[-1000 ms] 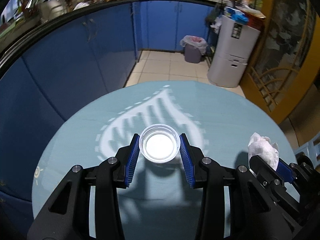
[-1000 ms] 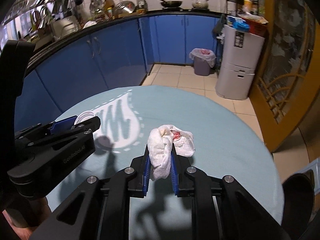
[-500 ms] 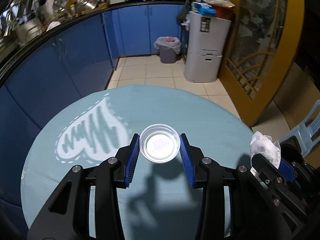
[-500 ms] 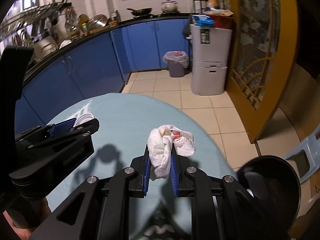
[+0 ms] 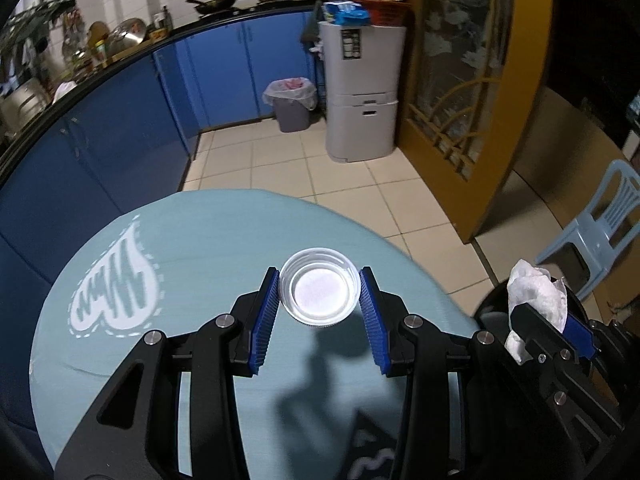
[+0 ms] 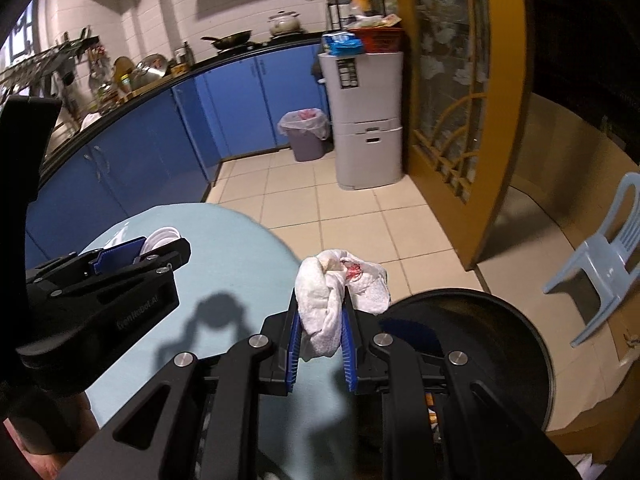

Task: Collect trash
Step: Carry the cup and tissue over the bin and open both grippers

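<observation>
My left gripper [image 5: 319, 300] is shut on a small clear plastic cup [image 5: 319, 291], held above the round light-blue table [image 5: 200, 240]. My right gripper [image 6: 320, 320] is shut on a crumpled white tissue [image 6: 332, 300] with red stains, held at the table's right edge beside a black round bin [image 6: 480, 344]. The tissue also shows in the left wrist view [image 5: 536, 292], at the far right. The left gripper with the cup shows in the right wrist view [image 6: 132, 258], at the left.
Blue kitchen cabinets [image 5: 120, 128] curve behind the table. A grey trash can with a white liner [image 5: 292, 108] and a grey drawer unit [image 5: 360, 92] stand on the tiled floor. A light-blue plastic chair [image 6: 600, 256] stands at right, by a yellow door [image 6: 452, 100].
Both grippers have swung to the right with their loads. The right gripper with the tissue has reached the table's right edge, and the black bin has come into view.
</observation>
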